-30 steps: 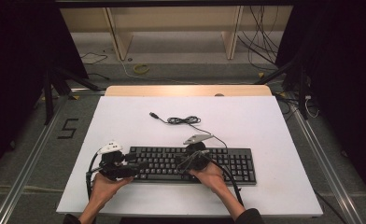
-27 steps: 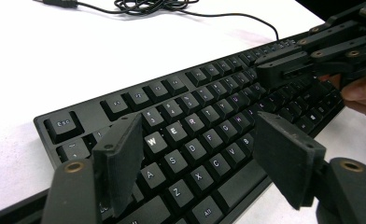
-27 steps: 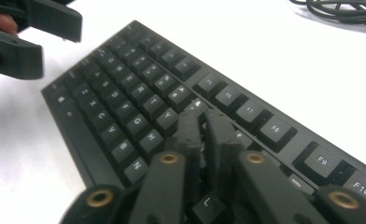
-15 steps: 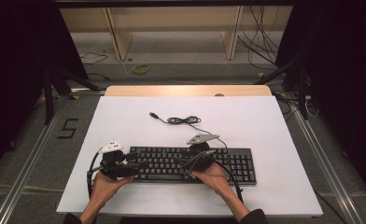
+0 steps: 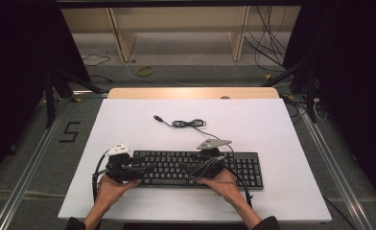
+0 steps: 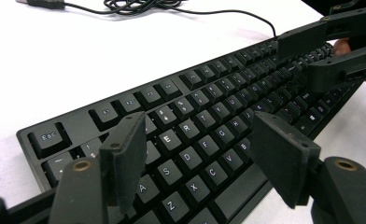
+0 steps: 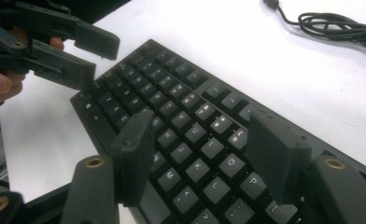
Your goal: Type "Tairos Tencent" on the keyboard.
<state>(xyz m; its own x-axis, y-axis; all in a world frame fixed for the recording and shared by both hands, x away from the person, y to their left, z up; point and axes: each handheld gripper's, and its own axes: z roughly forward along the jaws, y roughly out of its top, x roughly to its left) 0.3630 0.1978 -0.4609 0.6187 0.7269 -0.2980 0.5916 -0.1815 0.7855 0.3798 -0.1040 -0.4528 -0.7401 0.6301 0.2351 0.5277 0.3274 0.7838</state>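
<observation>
Nearest the person, the right gripper (image 5: 195, 171) hangs low over the right half of the black keyboard (image 5: 186, 167). Its jaws have just been opening from a tight close to a wide spread, and in the right gripper view they stand apart above the letter keys with nothing between them. That reads as a release after a press or pinch at the keys, so the step on that side looks finished and the hand is free for another.

The left gripper (image 5: 145, 169) sits over the keyboard's left end, its jaws also released and wide, though they have just been closing a little. In the left gripper view they frame the keys around E and D and clasp nothing.

The keyboard lies flat near the front edge of the white table (image 5: 272, 124). Farther back, its cable (image 5: 188, 123) lies coiled and its plug (image 5: 158, 118) is unconnected.
</observation>
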